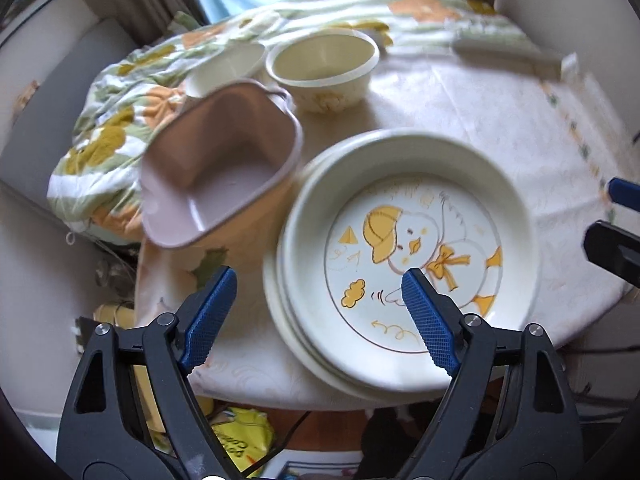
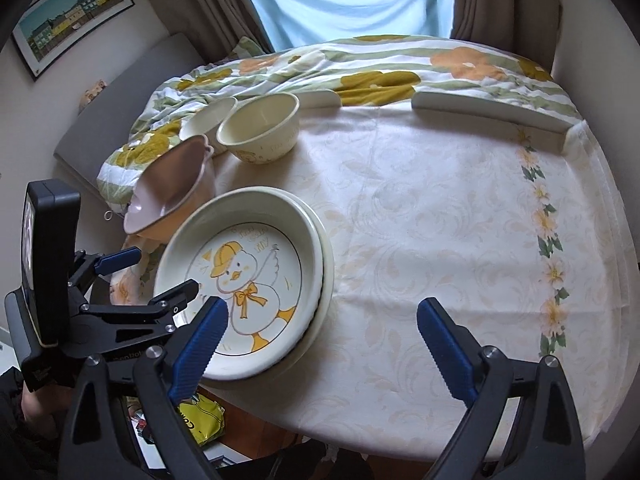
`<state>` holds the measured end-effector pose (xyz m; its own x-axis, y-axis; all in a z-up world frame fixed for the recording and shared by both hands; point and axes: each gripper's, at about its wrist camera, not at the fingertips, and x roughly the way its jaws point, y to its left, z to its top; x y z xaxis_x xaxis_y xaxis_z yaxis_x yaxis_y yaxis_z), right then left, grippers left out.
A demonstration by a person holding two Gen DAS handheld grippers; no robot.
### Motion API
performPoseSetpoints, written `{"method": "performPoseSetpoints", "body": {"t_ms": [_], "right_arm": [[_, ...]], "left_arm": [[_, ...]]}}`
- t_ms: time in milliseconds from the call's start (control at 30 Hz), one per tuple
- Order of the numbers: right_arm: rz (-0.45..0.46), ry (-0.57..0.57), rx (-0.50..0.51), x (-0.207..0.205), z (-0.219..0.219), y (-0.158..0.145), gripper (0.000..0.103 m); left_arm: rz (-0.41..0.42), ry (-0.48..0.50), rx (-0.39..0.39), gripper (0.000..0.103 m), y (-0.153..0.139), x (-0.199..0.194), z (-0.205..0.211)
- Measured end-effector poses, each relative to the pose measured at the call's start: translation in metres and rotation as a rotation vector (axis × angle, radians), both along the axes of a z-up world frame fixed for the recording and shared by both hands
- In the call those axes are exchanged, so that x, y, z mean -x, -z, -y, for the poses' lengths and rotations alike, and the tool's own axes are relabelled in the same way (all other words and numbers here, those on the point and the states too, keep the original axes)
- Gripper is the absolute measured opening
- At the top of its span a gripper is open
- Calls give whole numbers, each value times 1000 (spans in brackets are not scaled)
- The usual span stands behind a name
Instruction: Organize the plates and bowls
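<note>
**Plates stacked, bowls waiting to be gathered**

The duck plate (image 1: 412, 248) is sitting on top of at least one other cream plate (image 1: 288, 320), so the plates appear to be stacked already at the near edge of the table (image 2: 420, 220). The bowls look like the part left to do: I judge the task roughly half finished. The pink bowl (image 1: 224, 164) is leaning tilted just ahead and to the left of the left gripper (image 1: 320, 280), resting partly on the flowered cloth (image 1: 116, 136) and touching or nearly touching the plate stack's rim. Farther ahead, the cream bowl (image 1: 324, 68) is standing upright, with a white bowl (image 1: 228, 68) just beside it on its left; neither is nested in anything.

The left gripper is spreading its jaws wide and holding nothing; its right finger is hanging over the duck plate's face, its left finger over the table's near edge, and whether either pad is touching anything I cannot tell. The right gripper (image 2: 320, 320) is likewise standing wide open and empty, hovering over bare tablecloth, with the plate stack just to its left and the bowls well ahead and to the left. Its left finger is overlapping the duck plate's near rim in the right wrist view, but contact is unclear.
</note>
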<state>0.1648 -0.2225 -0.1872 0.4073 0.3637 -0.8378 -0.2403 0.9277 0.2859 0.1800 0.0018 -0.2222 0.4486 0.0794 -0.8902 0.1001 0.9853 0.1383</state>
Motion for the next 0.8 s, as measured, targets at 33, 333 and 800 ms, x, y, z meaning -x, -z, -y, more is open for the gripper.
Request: {"method": "performPoseSetpoints", "body": {"t_ms": [33,333,800], "right_arm": [[21,-22,-4,-2,-1,-7,94],[137,-258,-122,-48,-37,-50,102],[-146,-350,-125,-140,-150,19,102]], "left_arm": [[12,-19,8,84,-7,1,-4],[261,-310,172,103,-94,19,-83],[73,-459,382,97,-4,-54,-166]]}}
